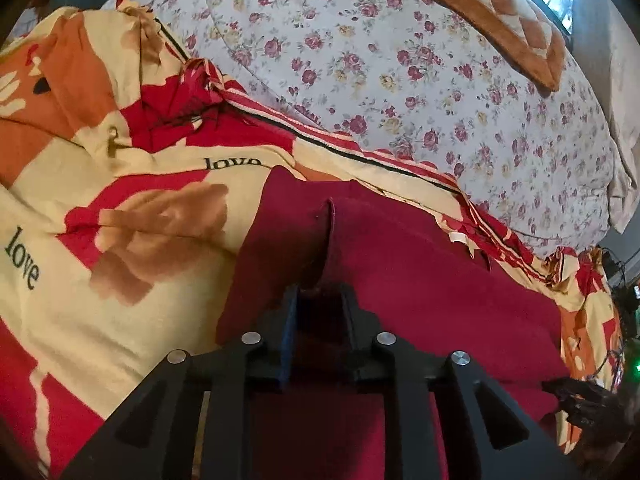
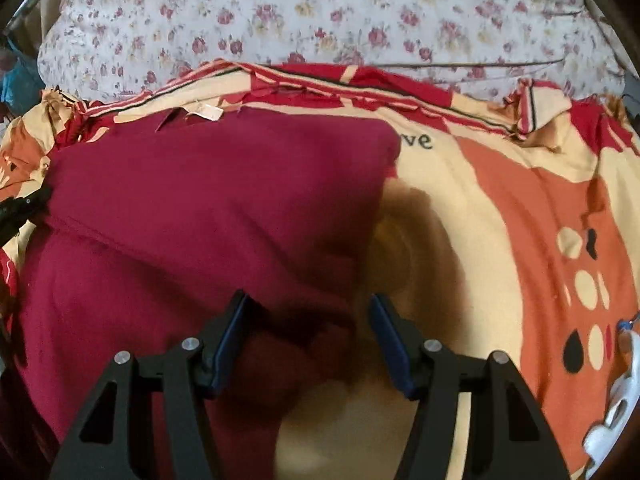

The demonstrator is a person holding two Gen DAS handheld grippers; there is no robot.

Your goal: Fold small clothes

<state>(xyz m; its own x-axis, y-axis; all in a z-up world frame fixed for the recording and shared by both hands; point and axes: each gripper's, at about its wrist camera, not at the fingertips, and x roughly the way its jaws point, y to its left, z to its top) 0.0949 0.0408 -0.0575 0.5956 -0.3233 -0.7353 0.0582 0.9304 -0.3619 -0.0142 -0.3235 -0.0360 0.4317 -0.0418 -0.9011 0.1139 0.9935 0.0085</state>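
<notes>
The maroon garment (image 2: 200, 216) lies spread on the red-and-cream bedspread (image 2: 500, 208), its far edge close to the striped border where the bedspread meets the flowered sheet (image 2: 320, 12); a white label (image 2: 204, 113) sits at that far edge; the cloth's long axis appears to run across the right wrist view, from the left side toward the word printed on the bedspread.

The right gripper (image 2: 308, 336) hangs over the garment's right-hand edge with its jaws wide apart and nothing between them; the left blue pad (image 2: 228, 344) is over maroon cloth, the right one over bare bedspread, so the edge runs up between the two; a rounded bulge of cloth sits just ahead of the gap.

The left gripper (image 1: 320, 320) has its jaws narrow, and a raised ridge of the garment (image 1: 420, 280) runs from between them away toward the striped border; it looks pinched there, though the contact itself is in shadow.

So the edge nearest the right gripper is the free one; my judgement is that the next fold turns on taking that edge and carrying it leftward across the garment, toward the pinch.
</notes>
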